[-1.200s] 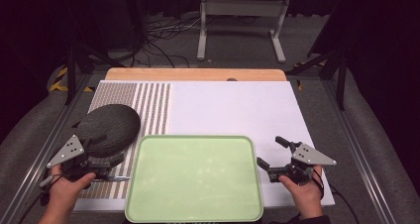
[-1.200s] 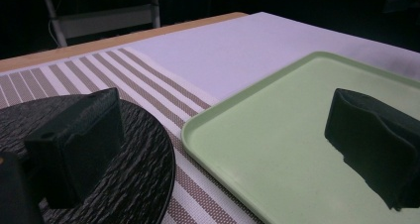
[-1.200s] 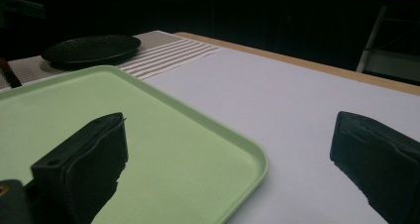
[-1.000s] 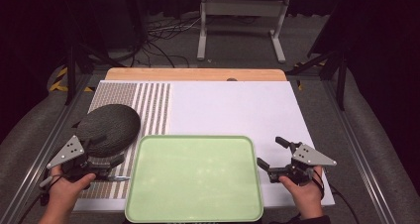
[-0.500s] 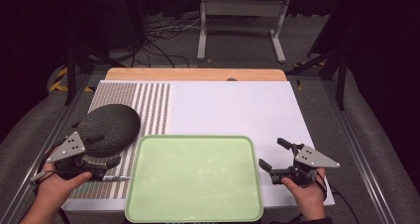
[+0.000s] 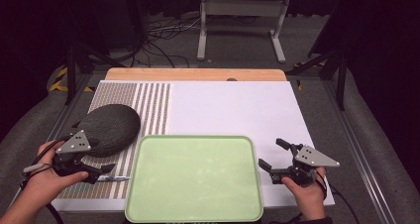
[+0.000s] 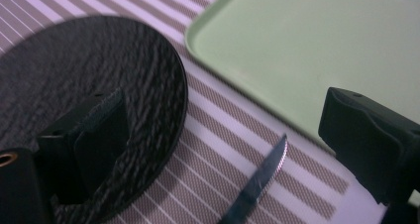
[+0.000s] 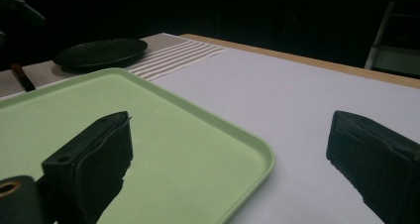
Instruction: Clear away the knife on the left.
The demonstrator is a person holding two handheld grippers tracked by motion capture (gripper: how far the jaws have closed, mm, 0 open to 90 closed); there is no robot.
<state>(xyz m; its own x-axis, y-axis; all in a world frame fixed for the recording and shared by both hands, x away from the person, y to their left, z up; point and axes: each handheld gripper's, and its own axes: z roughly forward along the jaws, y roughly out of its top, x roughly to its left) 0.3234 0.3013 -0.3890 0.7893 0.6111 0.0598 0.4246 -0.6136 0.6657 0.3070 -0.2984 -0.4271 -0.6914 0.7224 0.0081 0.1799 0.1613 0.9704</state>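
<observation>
A pale green tray lies empty at the table's near edge. Left of it a black textured plate rests on a striped mat. A small serrated knife lies on the mat between plate and tray. My left gripper stands open, one jaw over the plate's rim, the other by the tray's edge, with the knife blade between them and apart from both. My right gripper is open at the tray's right edge, holding nothing.
The white table surface stretches bare behind the tray to a wooden strip at the far edge. Beyond the table stand a metal frame and floor cables. Dark surroundings close in at both sides.
My left gripper has edged slightly up toward the plate, and the hand has shifted a little. The right gripper has hardly moved. Both stay open.
</observation>
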